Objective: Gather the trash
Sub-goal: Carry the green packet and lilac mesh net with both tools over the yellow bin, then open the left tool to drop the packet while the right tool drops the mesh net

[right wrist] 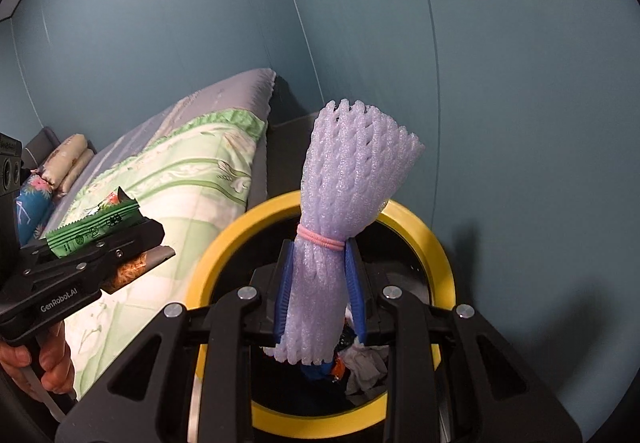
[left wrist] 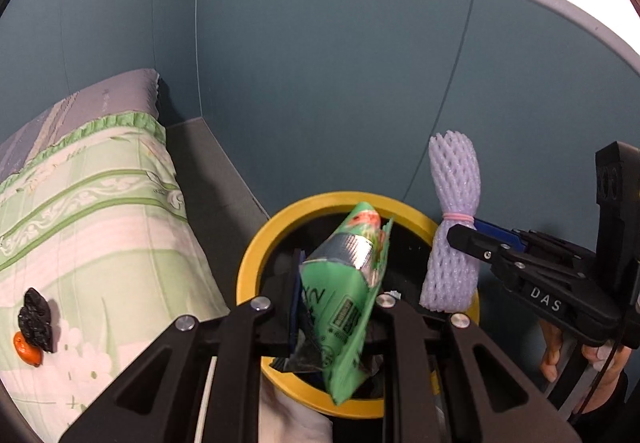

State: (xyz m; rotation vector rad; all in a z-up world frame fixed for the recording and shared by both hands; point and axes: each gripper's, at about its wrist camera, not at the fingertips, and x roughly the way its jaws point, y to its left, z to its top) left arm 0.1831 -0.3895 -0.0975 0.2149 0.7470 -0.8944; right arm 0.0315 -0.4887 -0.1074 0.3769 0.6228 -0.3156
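Bed point(left wrist: 92, 227) with green floral quilt fills the left side, teal wall point(left wrist: 340, 91) behind. Bin point(right wrist: 424, 227) with yellow rim stands on the floor between bed and wall, right under both grippers; crumpled white and coloured trash is visible at its bottom in the right wrist view.

Left gripper point(left wrist: 340, 307) — jaws clamped on a green snack wrapper point(left wrist: 348, 283), which stands up between the pads with its silver inner side showing, directly over the bin opening. Right gripper point(right wrist: 320, 299) — blue pads pressed on both sides of a purple foam fruit net point(right wrist: 344, 187), gripped just below its pink rubber band point(right wrist: 320, 239); the net's flared top sticks up past the fingertips, its lower end hangs over the bin mouth.

Small dark object point(left wrist: 36, 313) and an orange piece point(left wrist: 26, 353) lie touching on the quilt, well apart from the bin.
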